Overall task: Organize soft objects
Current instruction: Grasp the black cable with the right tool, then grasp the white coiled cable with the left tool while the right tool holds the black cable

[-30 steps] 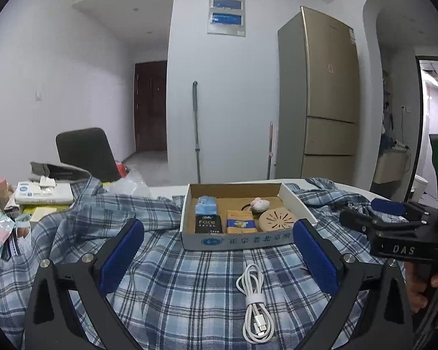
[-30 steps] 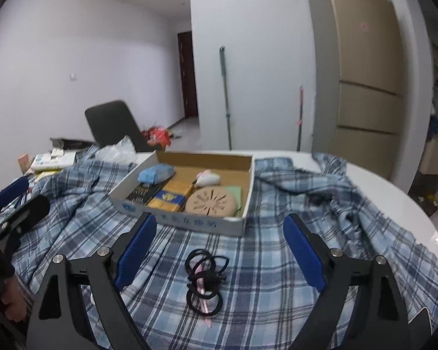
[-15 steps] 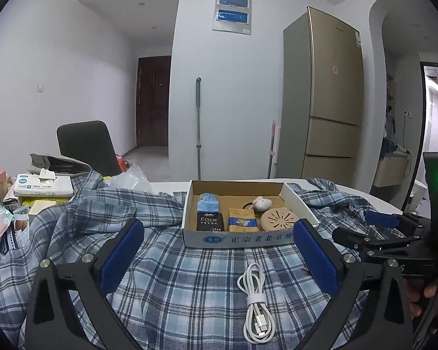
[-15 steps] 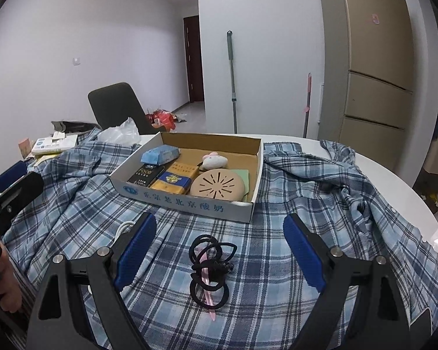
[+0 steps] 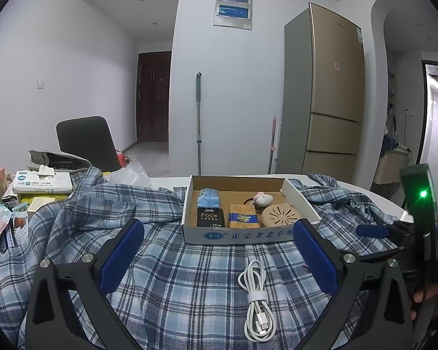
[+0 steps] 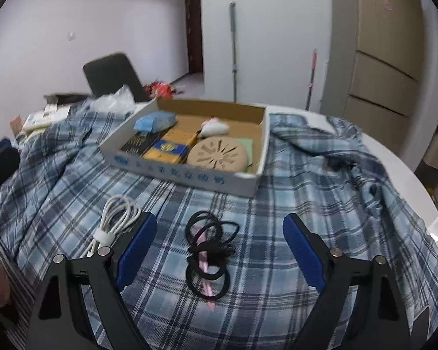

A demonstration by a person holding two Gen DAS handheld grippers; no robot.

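A coiled white cable (image 5: 257, 303) lies on the blue plaid shirt (image 5: 175, 285), in front of a shallow cardboard box (image 5: 242, 234). The cable also shows in the right wrist view (image 6: 114, 221). A tangle of black hair ties with a pink strip (image 6: 208, 250) lies between the right gripper's fingers. My left gripper (image 5: 216, 250) is open and empty, above the shirt, with the cable between its fingers. My right gripper (image 6: 216, 245) is open and empty, just above the hair ties. The right gripper also shows at the right edge of the left wrist view (image 5: 376, 242).
The box (image 6: 248, 183) holds a blue tissue pack (image 6: 154, 121), a black pack, a yellow pack (image 6: 169, 147), a pink-and-white plush (image 6: 214, 127) and a round tan disc (image 6: 217, 154). Tissue boxes and clutter (image 5: 41, 183) sit at the far left. A chair (image 5: 84, 140) stands behind the round white table (image 6: 394, 151).
The right gripper has moved forward and down toward the hair ties, and the white cable has come into its view. The left gripper has barely shifted.
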